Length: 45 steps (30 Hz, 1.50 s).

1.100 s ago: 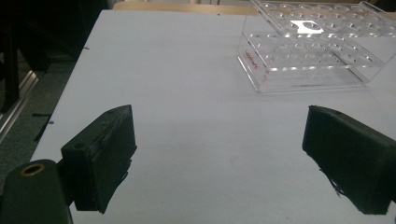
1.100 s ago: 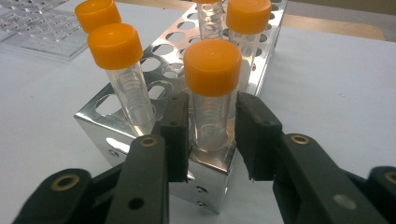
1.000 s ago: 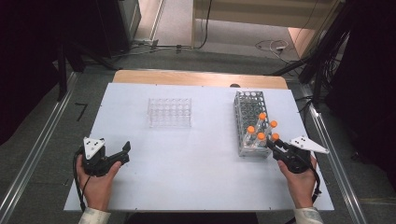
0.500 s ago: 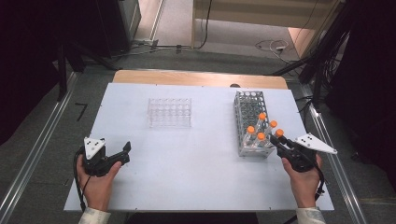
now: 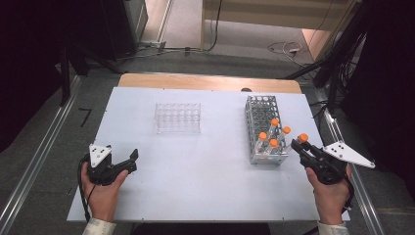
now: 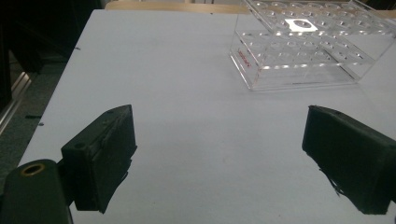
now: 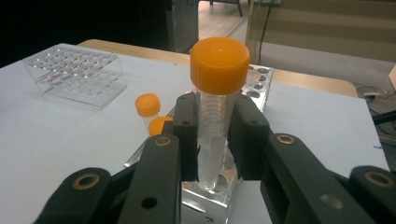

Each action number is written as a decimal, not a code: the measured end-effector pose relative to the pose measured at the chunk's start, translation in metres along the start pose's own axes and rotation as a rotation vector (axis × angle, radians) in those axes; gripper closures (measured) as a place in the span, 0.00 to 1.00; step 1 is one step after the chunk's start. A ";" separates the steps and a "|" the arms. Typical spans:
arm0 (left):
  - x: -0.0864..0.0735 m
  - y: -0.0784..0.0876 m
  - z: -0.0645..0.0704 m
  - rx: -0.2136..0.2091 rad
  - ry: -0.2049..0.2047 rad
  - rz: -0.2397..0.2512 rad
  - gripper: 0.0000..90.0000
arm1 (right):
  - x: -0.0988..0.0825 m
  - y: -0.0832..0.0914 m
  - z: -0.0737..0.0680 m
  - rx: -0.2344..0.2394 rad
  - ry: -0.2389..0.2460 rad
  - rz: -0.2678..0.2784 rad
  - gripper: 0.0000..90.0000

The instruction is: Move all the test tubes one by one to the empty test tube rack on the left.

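the tube (image 7: 210, 135) is clear, ribbed plastic with a smooth matt orange cap (image 7: 219, 64). the rack (image 5: 265, 128) beneath is shiny perforated metal; the other rack (image 5: 178, 118) is glossy transparent plastic. the bench (image 5: 195, 171) is matt white, the right claw (image 7: 211, 135) matt black plastic.

Little that can be read on the table

The clear plastic rack (image 6: 308, 56) bears a short line of small red print along its near left end wall in the left gripper view, but the letters are too small and blurred to make out. The held tube with the orange cap (image 7: 212, 121) shows faint graduation marks down its clear wall in the right gripper view, with no figures that can be read beside them. The high view gives no legible text or signs.
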<state>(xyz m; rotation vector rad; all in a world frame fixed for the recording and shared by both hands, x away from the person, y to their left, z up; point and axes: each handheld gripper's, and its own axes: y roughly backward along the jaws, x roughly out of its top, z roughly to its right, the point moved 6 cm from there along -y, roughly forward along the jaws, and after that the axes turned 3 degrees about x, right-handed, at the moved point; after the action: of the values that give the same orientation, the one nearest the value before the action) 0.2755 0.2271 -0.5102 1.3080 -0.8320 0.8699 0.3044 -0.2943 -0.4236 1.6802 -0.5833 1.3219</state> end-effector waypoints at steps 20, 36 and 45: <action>0.001 -0.002 0.025 -0.093 -0.023 -0.012 0.14 | -0.021 -0.004 -0.047 0.140 0.033 -0.078 0.80; 0.017 -0.005 0.058 -0.184 -0.074 -0.005 0.16 | -0.022 -0.073 -0.115 0.270 0.137 -0.156 0.80; 0.029 -0.005 0.079 -0.241 -0.092 0.002 0.19 | -0.015 -0.110 -0.152 0.319 0.173 -0.176 0.80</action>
<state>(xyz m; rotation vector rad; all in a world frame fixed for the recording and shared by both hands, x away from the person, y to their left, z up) 0.2912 0.1501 -0.4799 1.1409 -0.9789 0.6916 0.3087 -0.1127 -0.4718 1.7996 -0.1231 1.4679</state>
